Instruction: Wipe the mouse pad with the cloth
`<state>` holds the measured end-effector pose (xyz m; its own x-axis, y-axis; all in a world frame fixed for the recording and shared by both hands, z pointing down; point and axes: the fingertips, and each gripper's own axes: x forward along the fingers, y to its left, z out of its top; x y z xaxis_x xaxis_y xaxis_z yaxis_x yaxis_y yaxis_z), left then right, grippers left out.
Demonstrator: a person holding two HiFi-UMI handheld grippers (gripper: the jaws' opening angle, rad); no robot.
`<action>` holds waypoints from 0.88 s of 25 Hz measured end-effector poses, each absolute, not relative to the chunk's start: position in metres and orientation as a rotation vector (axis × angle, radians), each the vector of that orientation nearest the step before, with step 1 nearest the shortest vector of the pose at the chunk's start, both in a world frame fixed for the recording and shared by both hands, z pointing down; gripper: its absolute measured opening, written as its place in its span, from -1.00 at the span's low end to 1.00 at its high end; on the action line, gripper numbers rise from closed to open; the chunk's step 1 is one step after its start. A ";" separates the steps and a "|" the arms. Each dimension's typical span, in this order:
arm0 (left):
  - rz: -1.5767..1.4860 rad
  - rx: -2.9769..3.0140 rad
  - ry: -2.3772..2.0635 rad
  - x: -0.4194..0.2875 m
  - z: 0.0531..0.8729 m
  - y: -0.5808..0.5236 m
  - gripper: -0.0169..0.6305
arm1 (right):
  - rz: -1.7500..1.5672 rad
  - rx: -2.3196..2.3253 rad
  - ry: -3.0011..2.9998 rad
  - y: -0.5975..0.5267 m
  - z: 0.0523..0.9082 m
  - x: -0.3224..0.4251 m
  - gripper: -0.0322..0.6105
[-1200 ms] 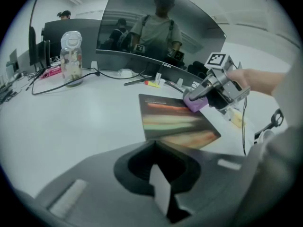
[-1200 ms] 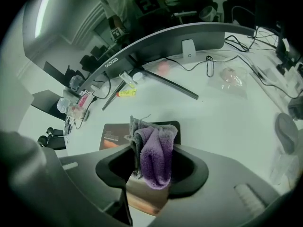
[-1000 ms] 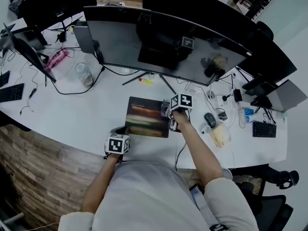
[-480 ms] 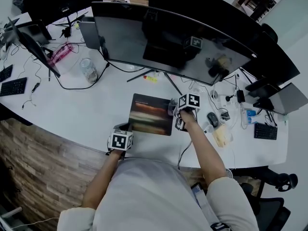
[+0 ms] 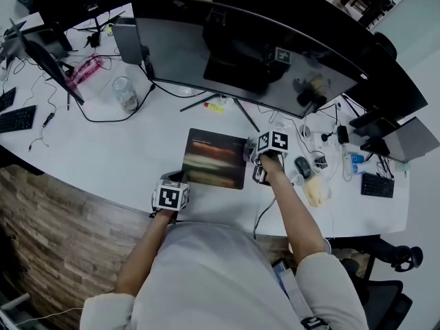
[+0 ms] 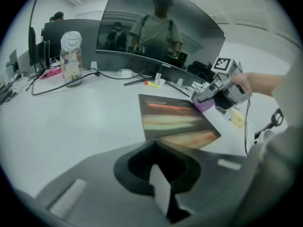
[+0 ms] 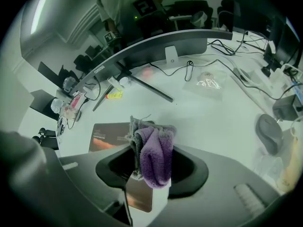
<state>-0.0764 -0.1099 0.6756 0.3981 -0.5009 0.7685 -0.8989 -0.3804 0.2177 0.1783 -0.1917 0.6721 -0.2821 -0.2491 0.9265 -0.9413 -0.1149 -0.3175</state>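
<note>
The mouse pad [image 5: 214, 158] lies flat on the white desk [image 5: 124, 157], in front of the person and just short of the monitor's stand. It is dark, with blurred orange and pale bands across it. The cloth [image 7: 154, 152], purple with a grey fold, is pinched between the jaws of the right gripper [image 7: 150, 174] and hangs in a bunch from them. In the left gripper view the cloth sits at the pad's right edge, near the far corner. Whether it presses on the pad cannot be told.

The left gripper [image 5: 172, 182] rests low at the pad's near left corner. Its jaws are drawn together with nothing between them.

A wide curved monitor [image 5: 227, 53] stands behind the pad, its dark screen mirroring the person and the room. A yellow and red pen-like thing [image 5: 214, 106] lies by the stand. A clear jar [image 5: 125, 91] stands well to the left, with black cables looping around it. A mouse [image 5: 300, 168] lies just right of the right gripper. One keyboard [image 5: 15, 119] sits at the far left and another [image 5: 377, 184] at the far right. The desk's front is faced with wood panels [image 5: 55, 239]. More screens and desks fill the room beyond.
</note>
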 end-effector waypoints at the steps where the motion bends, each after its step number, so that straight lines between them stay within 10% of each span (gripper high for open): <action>1: 0.809 2.026 -1.192 -0.076 0.676 -0.110 -0.95 | 1.438 1.340 -1.540 -0.191 0.672 0.179 -0.32; 22: 0.808 2.025 -1.190 -0.074 0.677 -0.110 -0.95 | 1.464 1.238 -1.684 -0.188 0.650 0.116 -0.32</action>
<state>-0.0744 -0.1095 0.6772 0.3995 -0.5008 0.7679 -0.8985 -0.3802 0.2194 0.1163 -0.1881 0.6500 -0.4004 -0.2668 0.8766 -0.9052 -0.0337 -0.4237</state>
